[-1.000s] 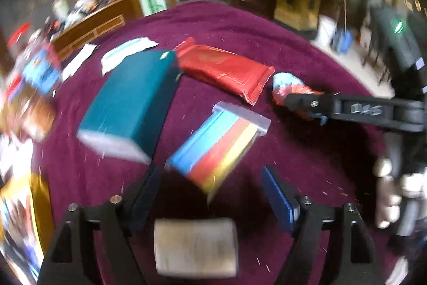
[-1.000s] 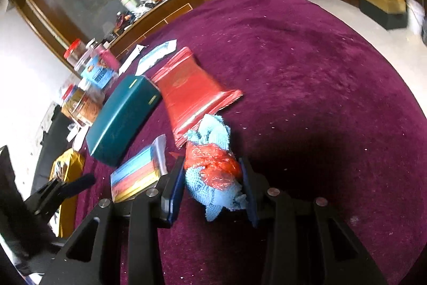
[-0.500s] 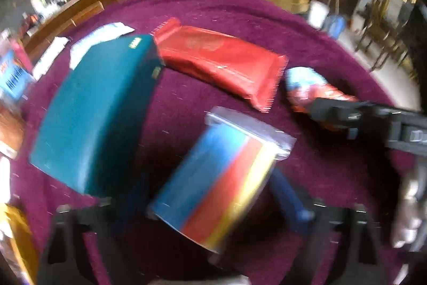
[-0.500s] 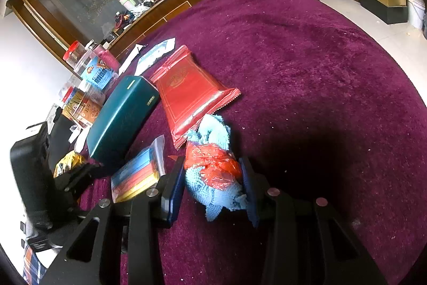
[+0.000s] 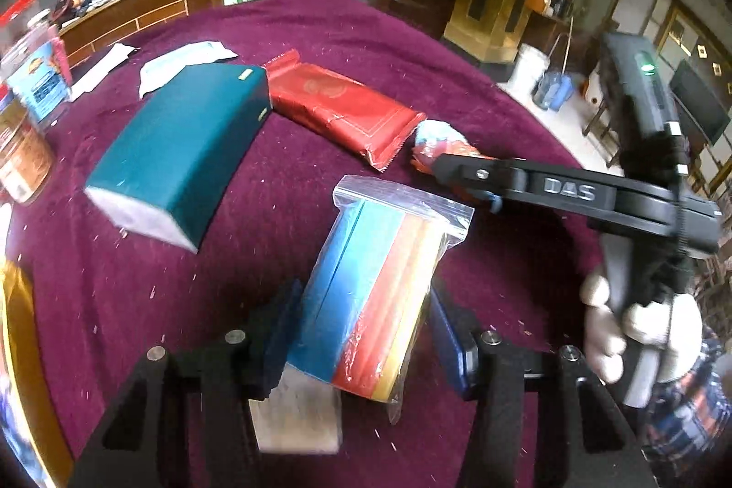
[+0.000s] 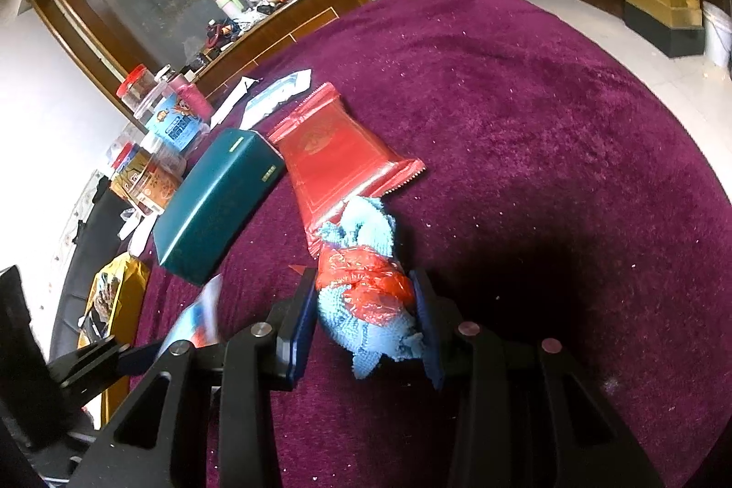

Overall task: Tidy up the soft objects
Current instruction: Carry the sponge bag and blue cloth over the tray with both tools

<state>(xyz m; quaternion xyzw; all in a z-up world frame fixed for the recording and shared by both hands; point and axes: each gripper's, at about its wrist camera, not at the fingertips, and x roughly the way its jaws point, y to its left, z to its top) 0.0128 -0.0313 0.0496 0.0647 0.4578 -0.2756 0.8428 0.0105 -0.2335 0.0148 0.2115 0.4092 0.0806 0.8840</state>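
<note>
The left hand-held gripper (image 5: pixel 361 332) has just been closing around the clear zip bag of blue, red and yellow cloths (image 5: pixel 373 296), seemingly gripping it mid-bench (image 5: pixel 457 44). The right hand-held gripper (image 6: pixel 363 319) clamps the blue towel wrapped in red plastic (image 6: pixel 366 291), likely for sorting.

I see a round counter (image 6: pixel 526 113) covered in deep purple plush, flecked with pale lint. Lying on it are a teal box (image 5: pixel 183 149), on its broad side, and a red foil packet (image 5: pixel 341 108) just beside it, corner to corner. Behind those, a white-and-pale-blue flat packet (image 5: pixel 183 60) and a white paper strip (image 5: pixel 103 67) lie flat. At the counter's left edge stand clear jars with printed labels (image 6: pixel 176 122) (one has a red lid). A yellow bag (image 6: pixel 114 296) lies at the near left edge. I cannot tell whether the clear bag of coloured sheets (image 5: pixel 375 296) or the blue cloth with its red wrap (image 6: pixel 366 296) rests on the plush.
</note>
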